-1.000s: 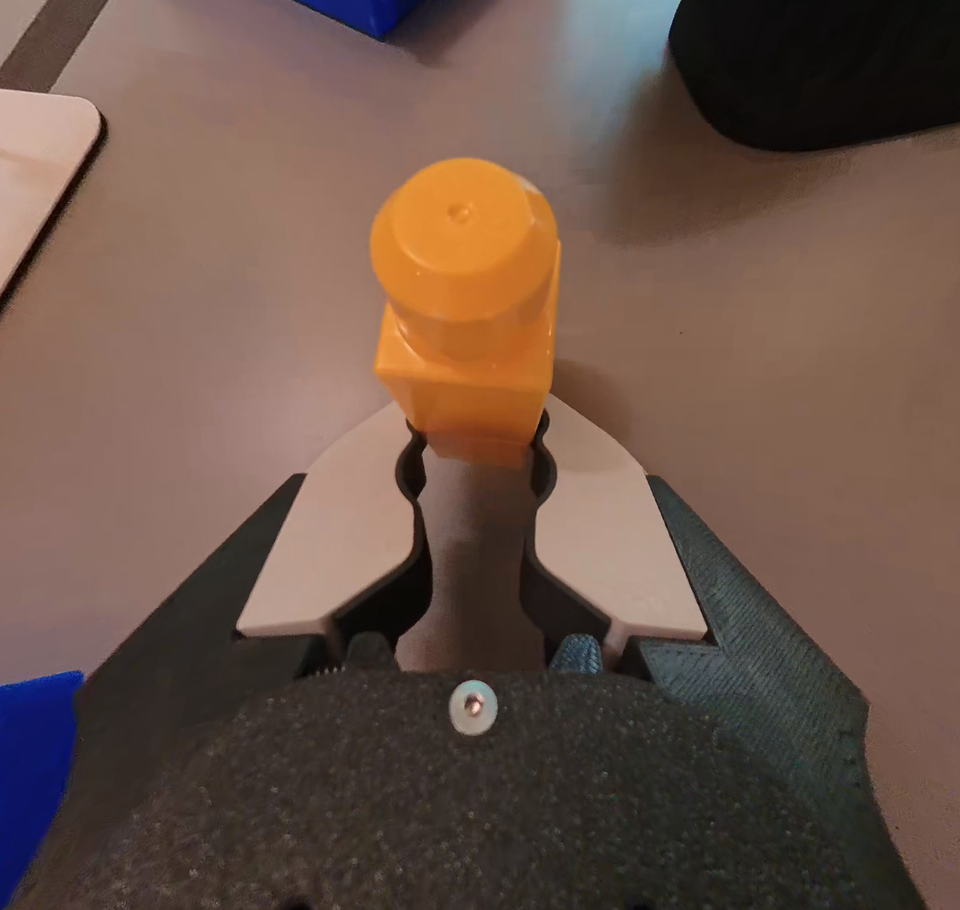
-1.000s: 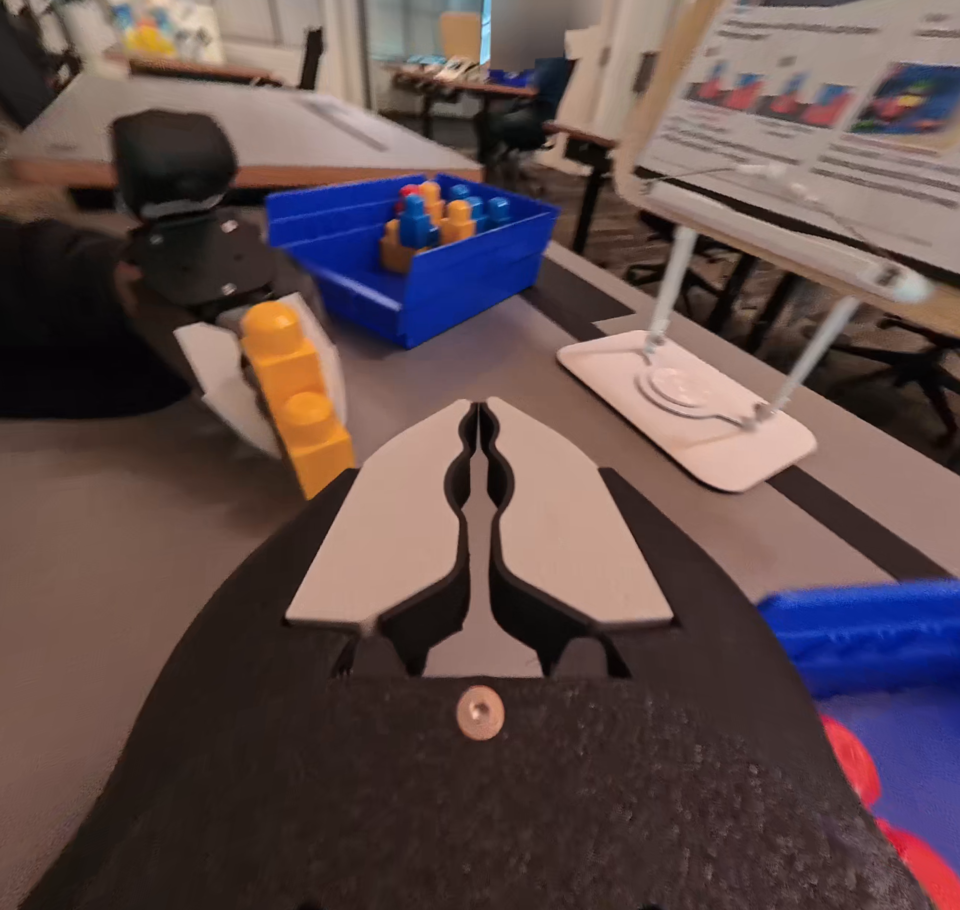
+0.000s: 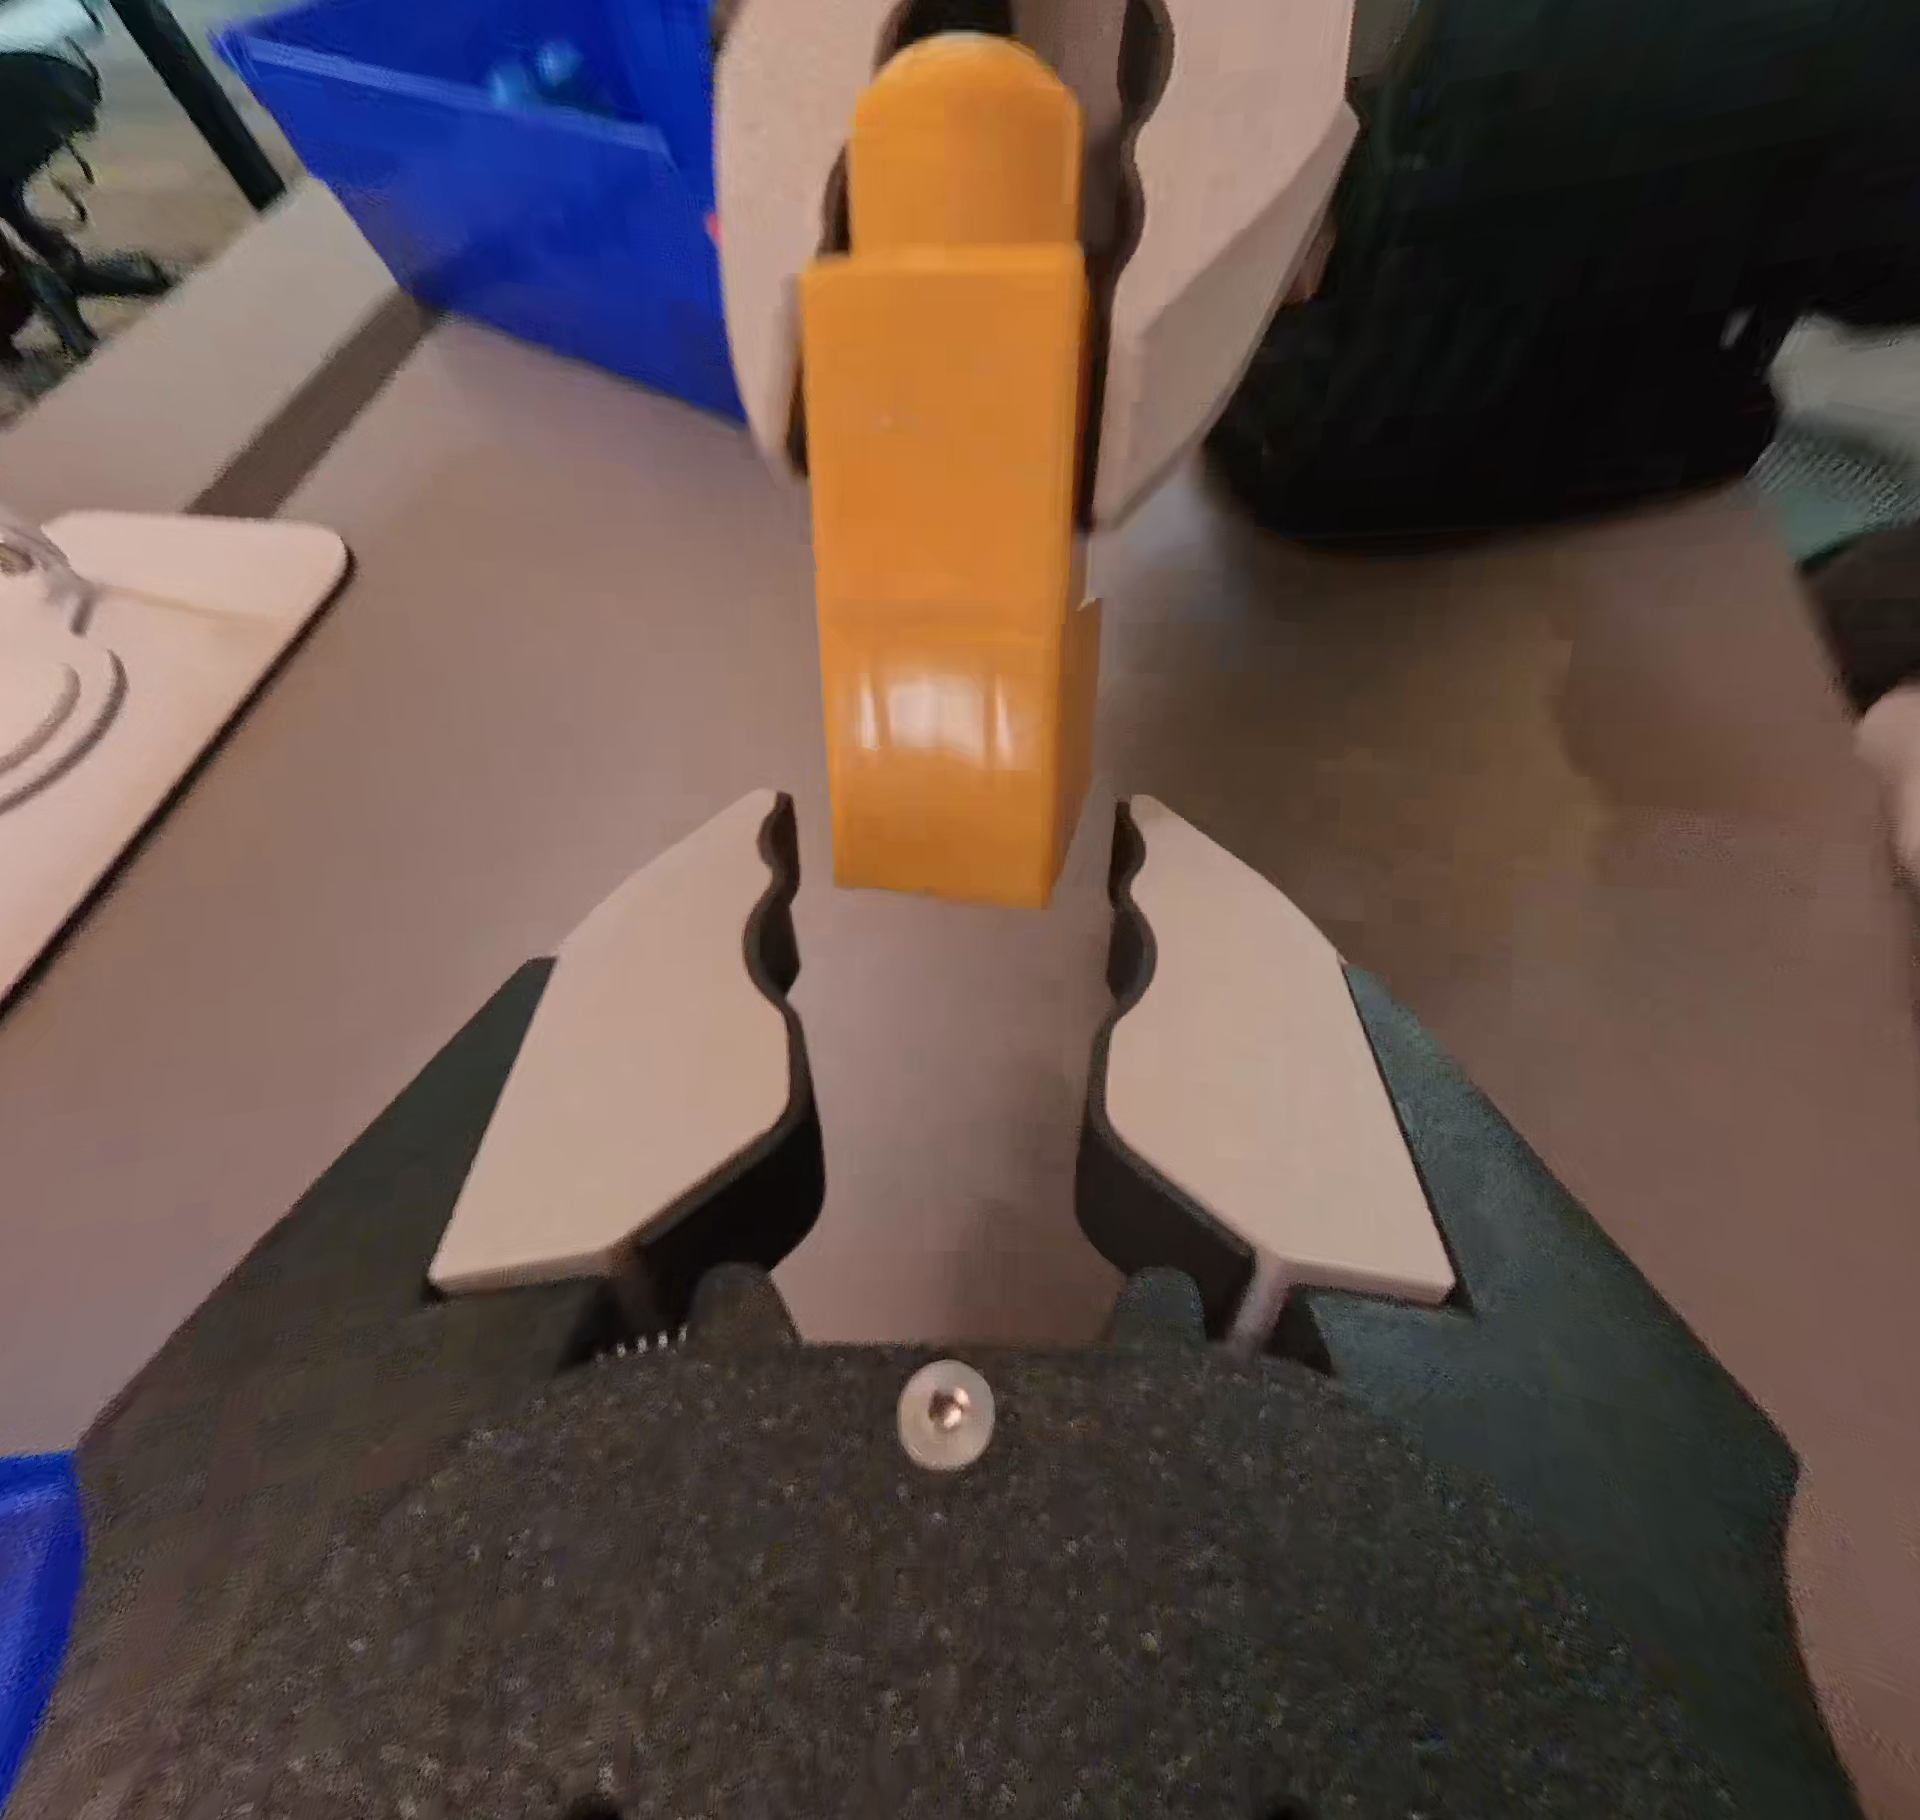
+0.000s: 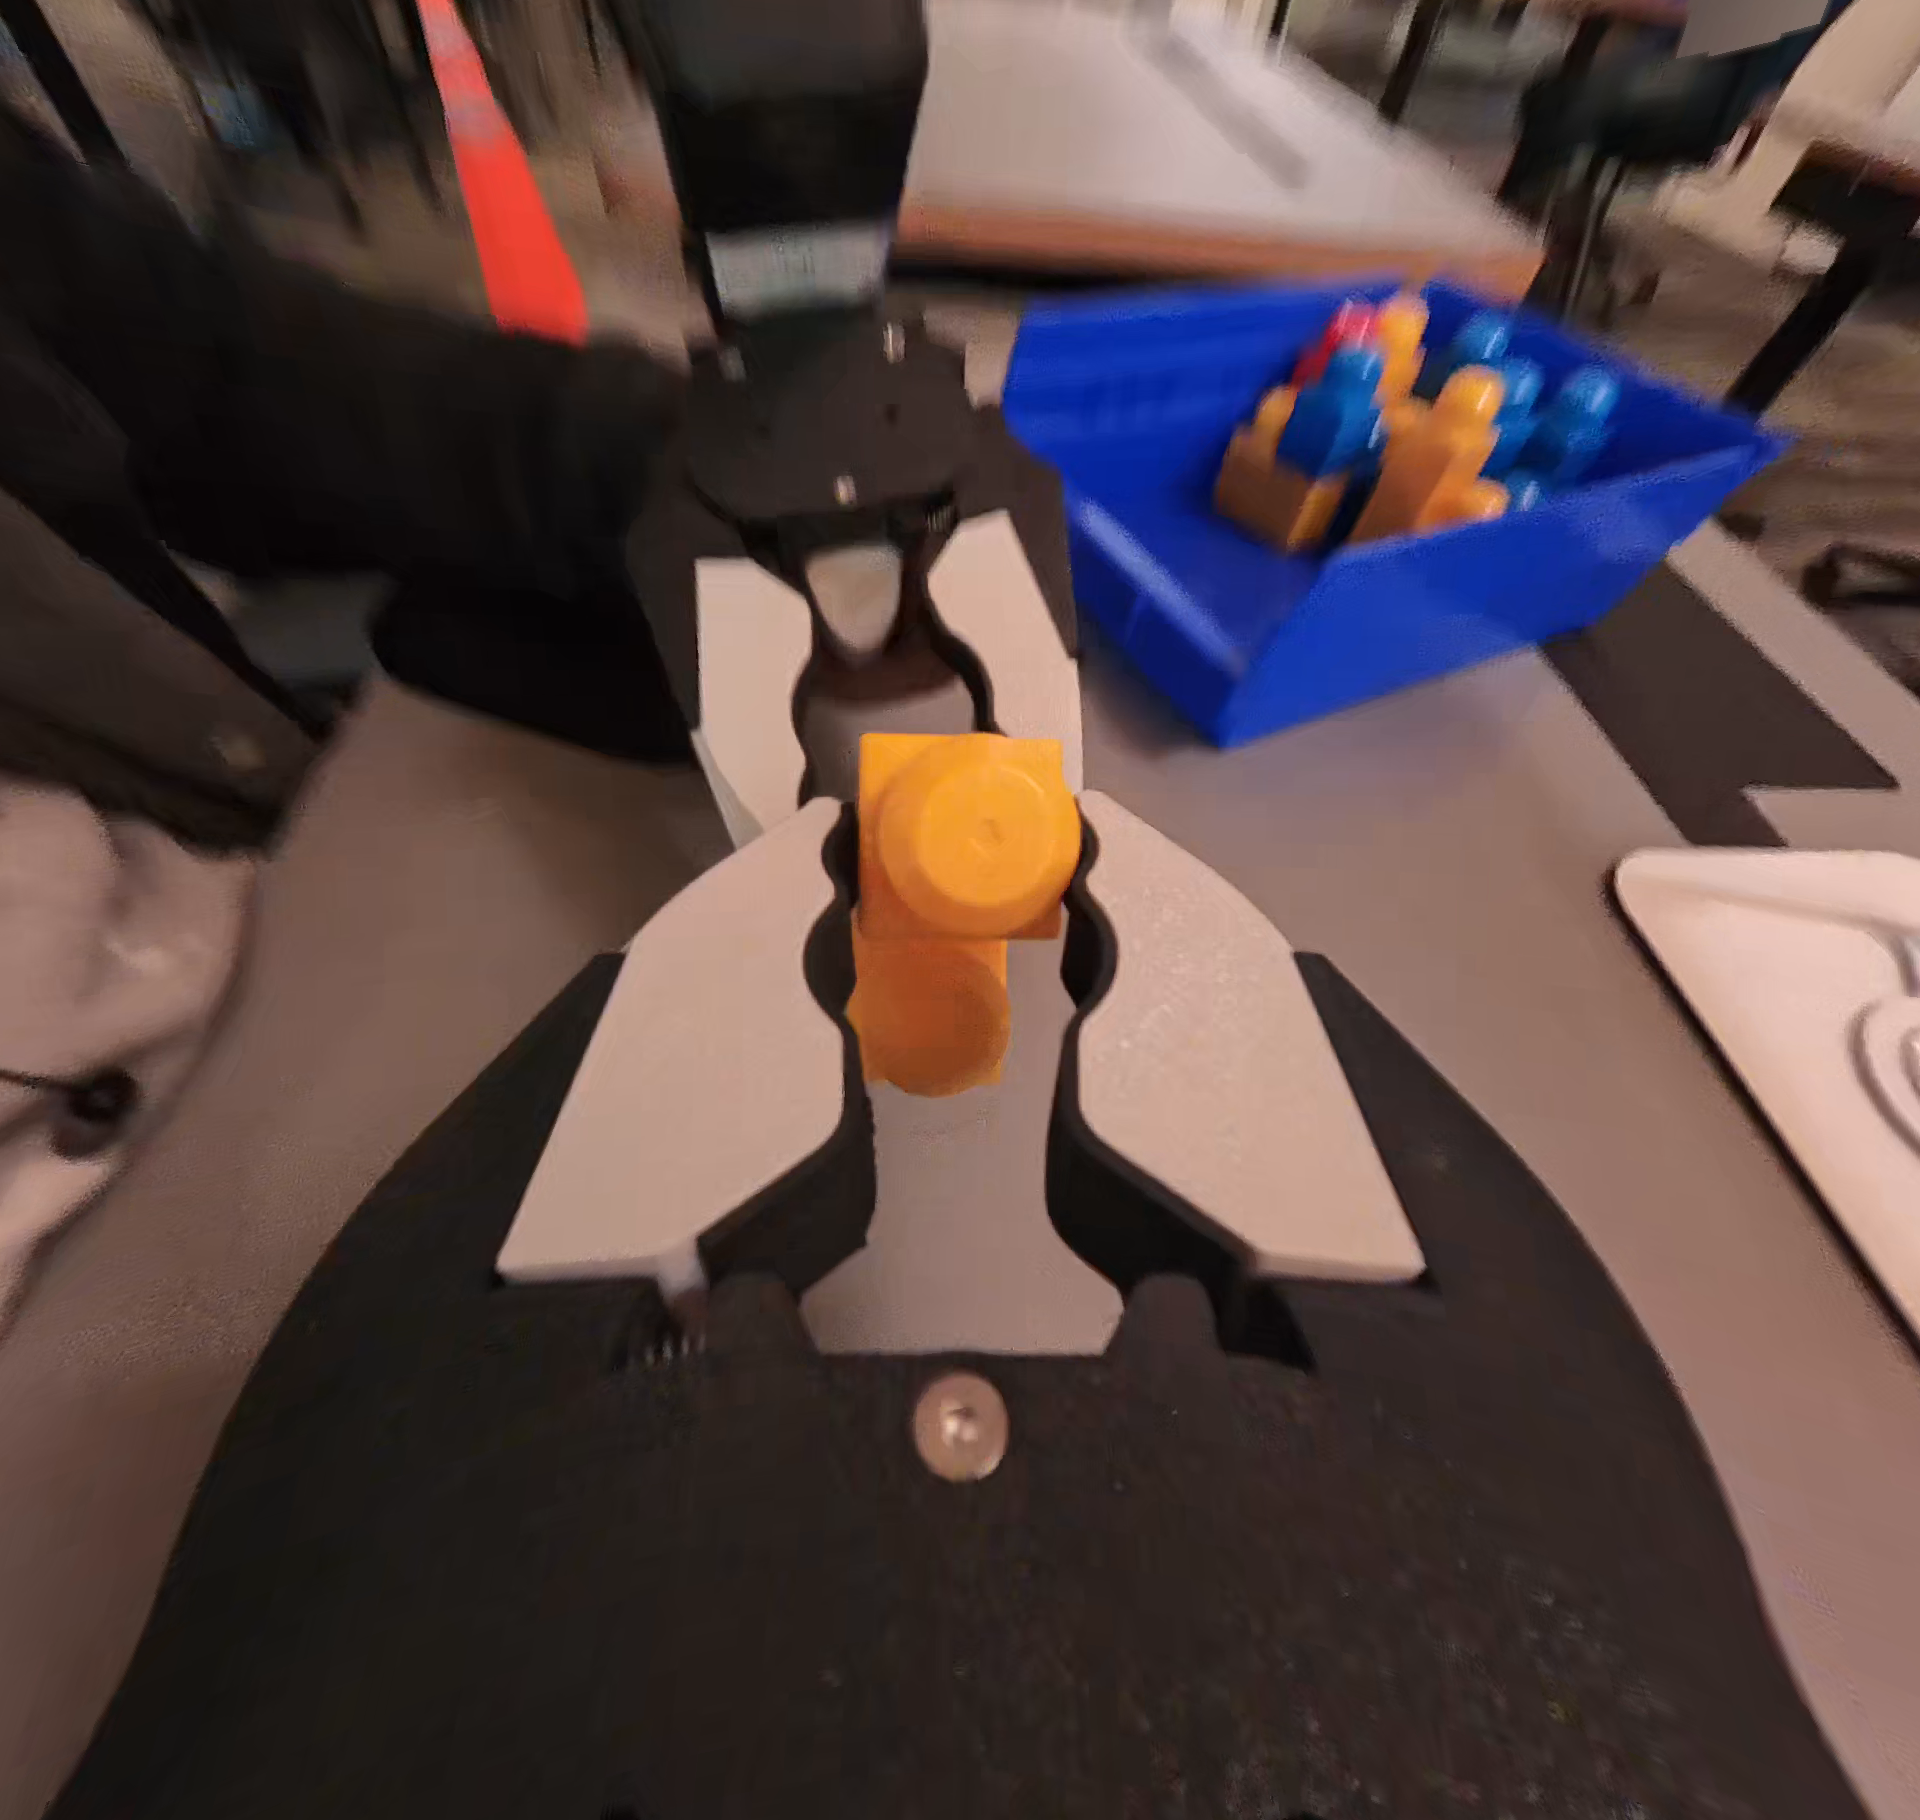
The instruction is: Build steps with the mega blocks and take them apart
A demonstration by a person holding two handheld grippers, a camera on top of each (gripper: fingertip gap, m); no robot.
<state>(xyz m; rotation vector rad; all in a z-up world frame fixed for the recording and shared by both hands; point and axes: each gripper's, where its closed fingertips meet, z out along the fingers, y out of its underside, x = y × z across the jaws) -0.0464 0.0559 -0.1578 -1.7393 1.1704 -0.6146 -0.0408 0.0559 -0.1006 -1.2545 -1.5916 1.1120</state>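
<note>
An orange two-block stack (image 3: pixel 945 523) hangs above the grey table (image 3: pixel 520 731). My right gripper (image 4: pixel 961 814) is shut on it, with the pads against the sides of the upper block (image 4: pixel 966 835). In the left wrist view the right gripper (image 3: pixel 945 482) reaches in from the top and clamps the stack's stud end. My left gripper (image 3: pixel 951 814) is open. Its fingertips flank the stack's lower end with small gaps on both sides. The left gripper's fingers (image 4: pixel 743 669) also show behind the stack in the right wrist view.
A blue bin (image 4: pixel 1403 607) holding several orange, blue and red blocks (image 4: pixel 1392 440) stands behind on the table; it also shows in the left wrist view (image 3: pixel 499 191). A white stand base (image 3: pixel 156 679) lies at the left. A person's black sleeve (image 3: pixel 1558 212) is at the right. An orange cone (image 4: pixel 488 160) stands beyond. Some 5 cm of space lies between my two pairs of fingers.
My left gripper has opened and let go of the orange stack. My right gripper has moved in from the side and shut on the stack's stud end.
</note>
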